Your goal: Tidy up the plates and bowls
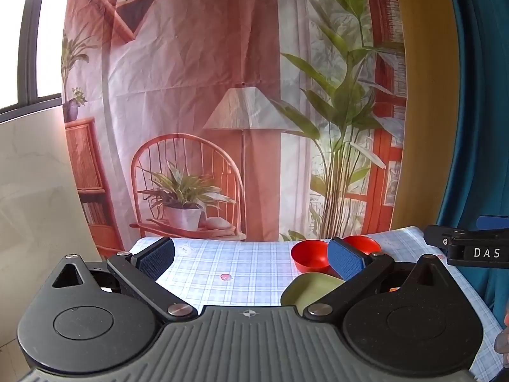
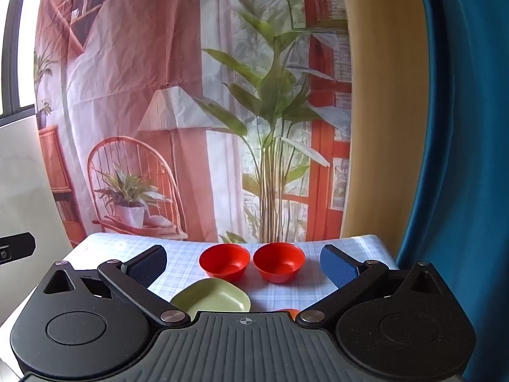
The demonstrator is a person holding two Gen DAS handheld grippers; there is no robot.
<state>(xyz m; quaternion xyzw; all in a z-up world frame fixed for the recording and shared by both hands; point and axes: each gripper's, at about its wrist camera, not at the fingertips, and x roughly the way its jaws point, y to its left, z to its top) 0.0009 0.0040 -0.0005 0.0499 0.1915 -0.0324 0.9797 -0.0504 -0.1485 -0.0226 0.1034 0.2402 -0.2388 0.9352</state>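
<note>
Checked tablecloth point(image 2: 286, 296), both my grippers point(image 2: 243, 265) point(image 1: 251, 256) wide open, empty; red bowls point(image 2: 224, 264) look light, rigid plastic, slick, so I'd pinch a rim.

We read white capitals "DAS" on the black arm of the right gripper point(image 1: 477, 248), at the right edge of the left wrist view, the word cut off there, no other legible text
</note>
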